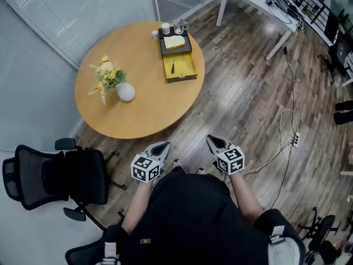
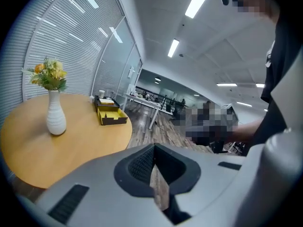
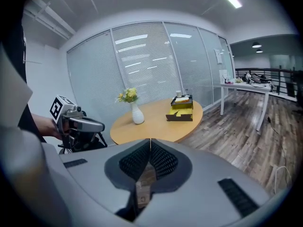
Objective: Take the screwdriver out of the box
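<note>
The screwdriver [image 1: 172, 67] is only a tiny dark sliver in the box [image 1: 185, 64]; from both gripper views, the box's wall hides it.

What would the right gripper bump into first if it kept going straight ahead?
Most likely the table: it lies straight ahead of the right gripper, with nothing showing in between. Depth is unclear, so it might skim over the top instead.

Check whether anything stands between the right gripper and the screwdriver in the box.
Nothing visible does. The right gripper is off the table, and only floor and bare tabletop lie before the screwdriver in the open box. The vase stands aside, to the left.
</note>
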Demonstrator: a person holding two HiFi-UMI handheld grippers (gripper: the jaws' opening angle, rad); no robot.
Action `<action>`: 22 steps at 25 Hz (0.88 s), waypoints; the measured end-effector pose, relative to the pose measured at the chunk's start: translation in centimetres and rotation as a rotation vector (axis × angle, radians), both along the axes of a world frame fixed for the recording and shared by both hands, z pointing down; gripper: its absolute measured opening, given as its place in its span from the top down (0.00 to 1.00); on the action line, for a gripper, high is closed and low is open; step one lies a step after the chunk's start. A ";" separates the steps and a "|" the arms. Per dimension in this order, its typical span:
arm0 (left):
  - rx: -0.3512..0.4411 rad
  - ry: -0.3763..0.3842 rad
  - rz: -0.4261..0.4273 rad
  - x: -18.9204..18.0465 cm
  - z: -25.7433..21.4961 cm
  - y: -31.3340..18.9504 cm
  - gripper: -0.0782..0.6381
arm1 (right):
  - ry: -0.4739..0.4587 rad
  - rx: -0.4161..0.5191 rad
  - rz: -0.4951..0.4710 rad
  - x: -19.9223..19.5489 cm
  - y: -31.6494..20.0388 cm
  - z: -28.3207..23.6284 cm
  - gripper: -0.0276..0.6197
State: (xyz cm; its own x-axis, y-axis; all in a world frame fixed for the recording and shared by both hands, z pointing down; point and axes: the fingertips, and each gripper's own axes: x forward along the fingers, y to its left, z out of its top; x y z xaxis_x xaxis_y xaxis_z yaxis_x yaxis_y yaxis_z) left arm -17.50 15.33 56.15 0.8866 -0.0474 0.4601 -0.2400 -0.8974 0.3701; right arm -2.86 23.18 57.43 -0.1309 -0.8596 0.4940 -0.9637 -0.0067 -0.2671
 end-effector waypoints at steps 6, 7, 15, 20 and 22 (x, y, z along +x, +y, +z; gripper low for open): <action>-0.005 -0.016 0.025 -1.8 1.0 -3.7 0.88 | 0.019 -0.003 0.014 -2.2 -3.1 0.3 0.95; -0.007 -0.016 0.022 -2.1 1.1 -4.2 0.88 | 0.021 -0.005 0.013 -2.6 -3.3 0.4 0.95; -0.017 -0.007 -0.004 -2.7 1.0 -5.4 0.88 | 0.024 -0.016 -0.007 -2.8 -4.4 0.6 0.95; -0.023 -0.021 -0.043 -3.1 1.2 -4.9 0.88 | 0.025 -0.015 -0.055 -2.6 -5.5 1.1 0.95; -0.024 -0.028 -0.069 -3.2 1.3 -5.0 0.88 | 0.028 -0.012 -0.088 -2.6 -6.0 1.2 0.95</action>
State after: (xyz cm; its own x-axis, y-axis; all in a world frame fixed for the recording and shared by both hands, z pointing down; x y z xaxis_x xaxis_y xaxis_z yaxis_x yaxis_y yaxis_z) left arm -20.69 10.30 57.47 0.8684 -0.0966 0.4864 -0.3117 -0.8692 0.3839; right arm -5.46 17.22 58.67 -0.1916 -0.8395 0.5085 -0.9678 0.0753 -0.2403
